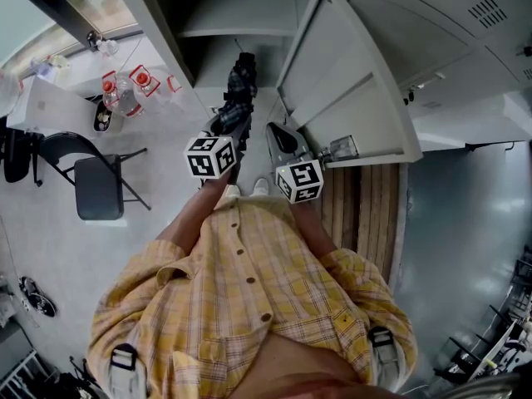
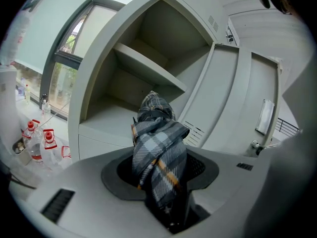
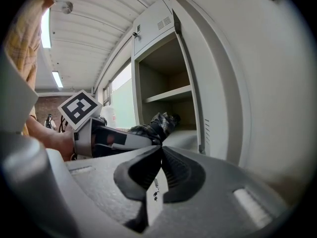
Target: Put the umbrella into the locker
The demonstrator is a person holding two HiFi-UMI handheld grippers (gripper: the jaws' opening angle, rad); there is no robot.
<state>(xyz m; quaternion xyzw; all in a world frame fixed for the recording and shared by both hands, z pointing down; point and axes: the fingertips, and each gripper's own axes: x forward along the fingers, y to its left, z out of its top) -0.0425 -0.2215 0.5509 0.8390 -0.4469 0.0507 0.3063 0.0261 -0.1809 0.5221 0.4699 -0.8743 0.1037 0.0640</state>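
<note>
Clamping umbrella (image 2: 157, 148) in left gripper (image 2: 163, 185), tip toward locker (image 2: 148, 66) opening for straight entry; right gripper (image 3: 161, 155) pinched closed, empty

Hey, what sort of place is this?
Likely a workplace or lab locker area: tall grey metal lockers, one with its door open, a black folding chair, and plastic bottles on a white table by the window.
</note>
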